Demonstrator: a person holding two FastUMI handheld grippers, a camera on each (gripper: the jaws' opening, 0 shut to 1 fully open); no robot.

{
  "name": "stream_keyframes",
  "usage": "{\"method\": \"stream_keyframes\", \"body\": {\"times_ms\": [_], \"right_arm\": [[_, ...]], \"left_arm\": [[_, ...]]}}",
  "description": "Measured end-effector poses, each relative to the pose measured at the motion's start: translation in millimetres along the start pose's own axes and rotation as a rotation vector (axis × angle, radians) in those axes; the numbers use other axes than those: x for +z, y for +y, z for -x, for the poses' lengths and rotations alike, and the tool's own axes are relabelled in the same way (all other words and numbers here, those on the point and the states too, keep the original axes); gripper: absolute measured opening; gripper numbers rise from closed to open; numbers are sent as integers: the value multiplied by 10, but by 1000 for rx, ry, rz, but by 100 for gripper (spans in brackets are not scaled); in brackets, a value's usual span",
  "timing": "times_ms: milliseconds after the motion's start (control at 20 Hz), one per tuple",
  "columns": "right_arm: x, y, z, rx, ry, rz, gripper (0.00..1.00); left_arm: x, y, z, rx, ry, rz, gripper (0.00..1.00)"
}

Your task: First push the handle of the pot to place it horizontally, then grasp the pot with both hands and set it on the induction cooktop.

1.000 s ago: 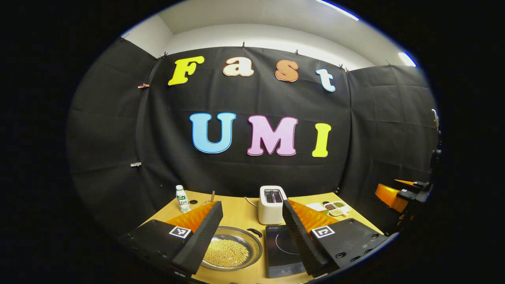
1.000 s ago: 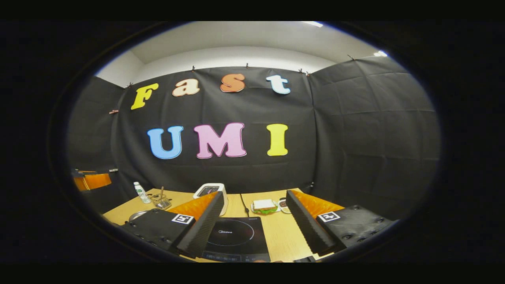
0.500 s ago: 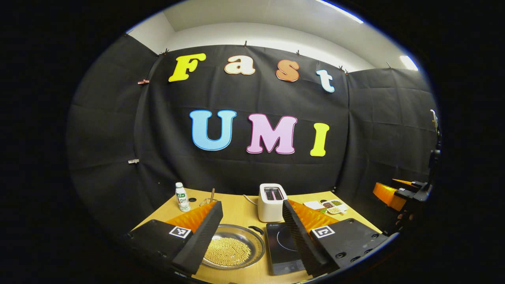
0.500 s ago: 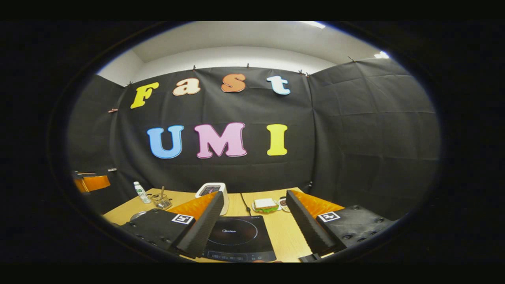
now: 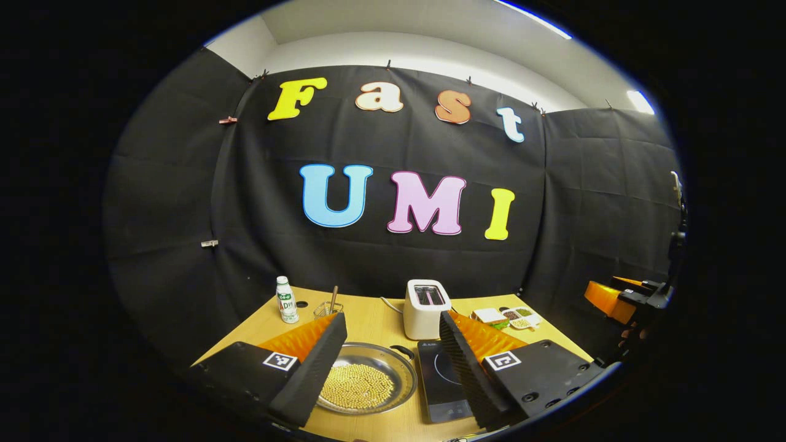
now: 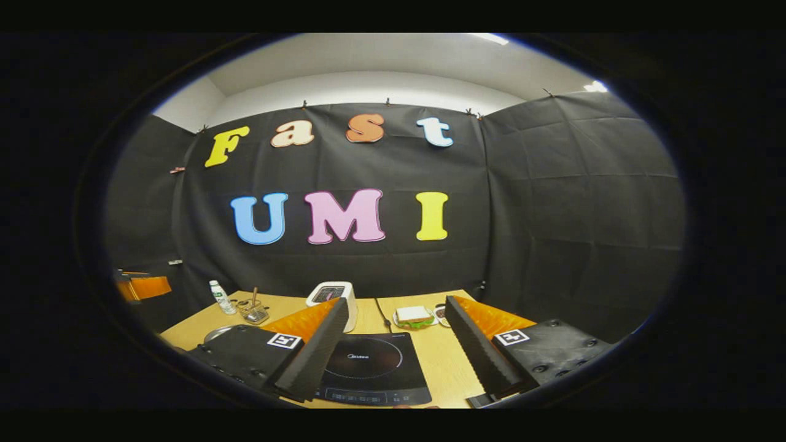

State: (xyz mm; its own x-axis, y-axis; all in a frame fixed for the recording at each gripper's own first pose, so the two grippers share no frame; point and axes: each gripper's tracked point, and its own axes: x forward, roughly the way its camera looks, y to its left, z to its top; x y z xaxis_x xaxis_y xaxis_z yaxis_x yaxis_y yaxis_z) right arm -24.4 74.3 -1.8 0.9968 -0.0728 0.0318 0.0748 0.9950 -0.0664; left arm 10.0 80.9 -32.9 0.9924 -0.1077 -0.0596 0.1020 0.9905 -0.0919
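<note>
Staged kitchen mock-up inside a recording booth, not a real home. Black cloth (image 5: 184,202) is clipped up as walls on three sides under a plain white ceiling (image 6: 368,58). A wooden counter (image 5: 368,325) carries a toaster (image 5: 424,310), cooktop (image 6: 368,368), pot (image 5: 368,383) of beans, a bottle (image 5: 285,299) and a sandwich (image 6: 412,316).

Ceiling strip lights (image 5: 533,18) give bright, even light — sharp centre, strong fisheye bending and darkening toward the edges.
</note>
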Motion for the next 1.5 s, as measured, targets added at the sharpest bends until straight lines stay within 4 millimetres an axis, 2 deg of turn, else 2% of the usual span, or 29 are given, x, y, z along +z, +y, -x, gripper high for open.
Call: {"method": "stream_keyframes", "body": {"times_ms": [100,200,300,400,500,550,650,800,1100,1250,1400,1500], "right_arm": [[-43,15,32,2,7,-1,98],[-97,30,50,3,18,2,98],[-140,39,68,0,28,3,98],[-162,67,78,-2,31,-3,98],[-203,101,72,-3,39,-4,98],[-213,128,73,-2,42,-2,98],[-233,179,85,1,45,5,98],[-289,266,129,6,54,11,98],[-374,424,164,11,54,37,98],[-396,473,173,0,47,48,98],[-480,555,216,8,60,55,98],[-549,602,253,12,73,63,98]], "left_arm": [[-81,9,5,-16,32,14,94],[-139,95,3,-22,48,29,85],[-212,157,-7,-36,75,47,74],[-331,336,-24,-12,112,43,61],[-487,453,-29,-13,155,46,42],[-563,516,-33,-17,173,56,42],[-693,621,-9,-23,206,83,25],[-868,910,62,34,255,102,7],[-1305,1116,168,0,349,142,5],[-1599,1207,205,0,400,152,5],[-1907,1237,244,-16,457,177,5],[-2009,1245,236,-30,471,193,5]]}}
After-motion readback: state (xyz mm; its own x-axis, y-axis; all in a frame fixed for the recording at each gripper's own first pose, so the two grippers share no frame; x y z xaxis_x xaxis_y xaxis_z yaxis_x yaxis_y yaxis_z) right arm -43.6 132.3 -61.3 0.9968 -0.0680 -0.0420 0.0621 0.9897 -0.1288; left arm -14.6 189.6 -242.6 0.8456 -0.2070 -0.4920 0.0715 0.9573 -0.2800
